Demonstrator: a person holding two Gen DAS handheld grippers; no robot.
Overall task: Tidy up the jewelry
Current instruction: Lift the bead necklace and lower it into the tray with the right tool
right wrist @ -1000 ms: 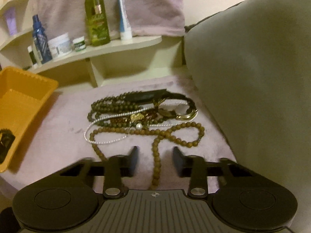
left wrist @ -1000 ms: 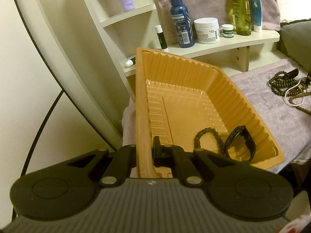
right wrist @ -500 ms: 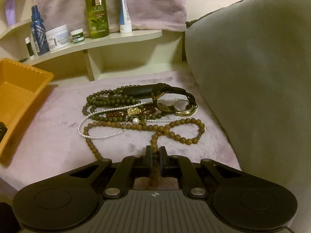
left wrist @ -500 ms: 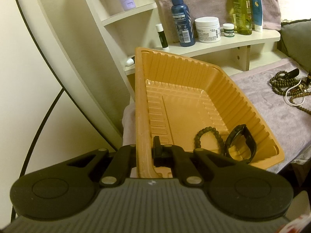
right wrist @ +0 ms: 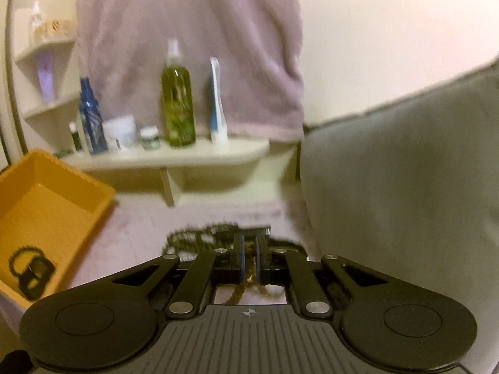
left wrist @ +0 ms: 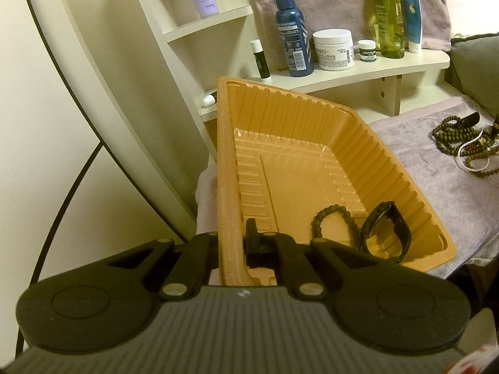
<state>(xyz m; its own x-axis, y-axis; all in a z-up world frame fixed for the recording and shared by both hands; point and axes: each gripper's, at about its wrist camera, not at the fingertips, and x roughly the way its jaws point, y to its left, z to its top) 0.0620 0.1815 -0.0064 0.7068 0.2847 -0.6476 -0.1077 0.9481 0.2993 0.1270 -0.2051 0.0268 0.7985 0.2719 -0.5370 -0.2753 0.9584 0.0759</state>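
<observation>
Your right gripper [right wrist: 248, 257] is squeezed shut on the brown wooden bead necklace [right wrist: 241, 290], lifting it off the purple towel [right wrist: 149, 230]. Your left gripper [left wrist: 232, 244] pinches the ribbed orange plastic tray's [left wrist: 386, 168] wall. Next, carry the beads over and drop them in.

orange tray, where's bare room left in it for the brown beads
The orange tray is bare across its far floor, bordered by the ribbed walls. Its near corner is crowded: dark bead bracelet and black watch lie beside each other. The left gripper clamps the near-left rim, so avoid that edge.
</observation>
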